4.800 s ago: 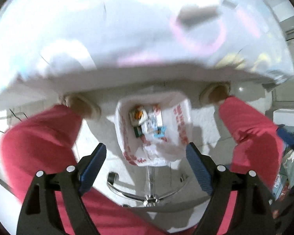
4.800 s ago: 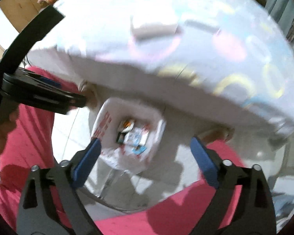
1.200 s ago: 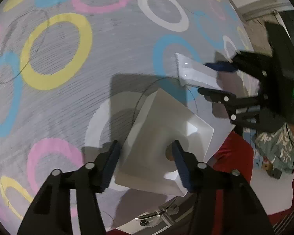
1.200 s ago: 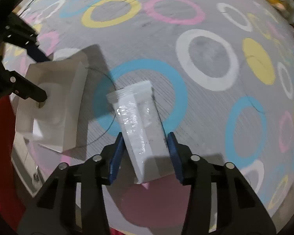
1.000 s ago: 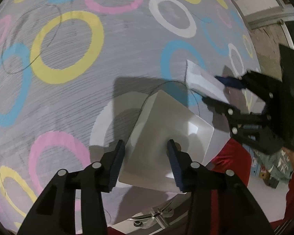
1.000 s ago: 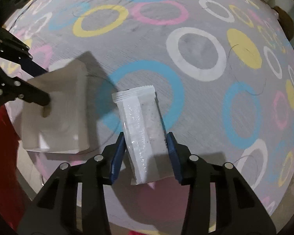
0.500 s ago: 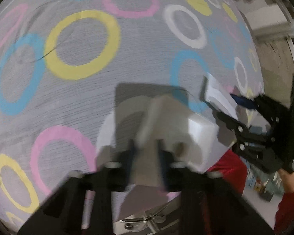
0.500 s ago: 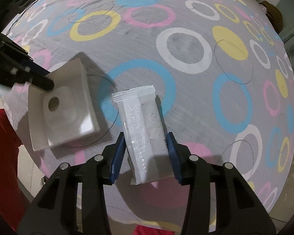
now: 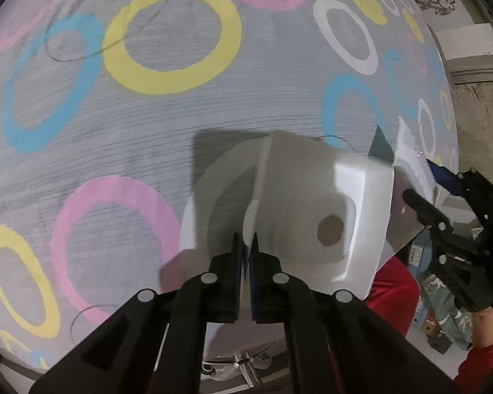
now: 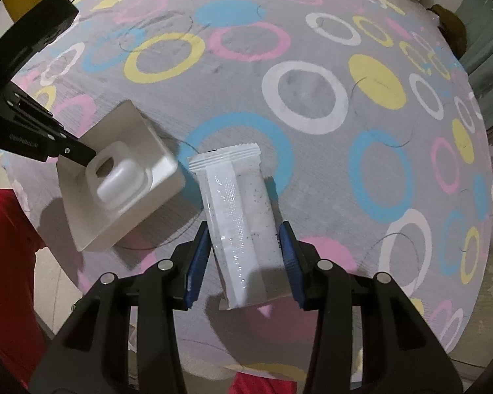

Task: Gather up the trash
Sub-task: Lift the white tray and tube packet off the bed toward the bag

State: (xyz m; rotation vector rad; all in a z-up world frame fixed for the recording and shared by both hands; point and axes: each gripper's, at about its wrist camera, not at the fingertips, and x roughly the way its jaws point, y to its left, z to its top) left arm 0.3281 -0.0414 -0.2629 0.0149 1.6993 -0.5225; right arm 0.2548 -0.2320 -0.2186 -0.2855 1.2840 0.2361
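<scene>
Your left wrist view looks steeply down, close over the tray (image 9: 315,203), cloth (image 9: 115,138) filling it. Your right view, also steep, shares that tray (image 10: 121,180) at nine o'clock and the cloth (image 10: 312,138).

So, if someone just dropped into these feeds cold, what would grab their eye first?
Probably the white plastic wrapper, held flat between the right gripper pads in the middle of the right wrist view. Next, the white moulded tray to its left, tilted up off the cloth, its thin wall pinched in the shut left gripper. Behind both lies the grey tablecloth, covered in bright coloured rings.
</scene>
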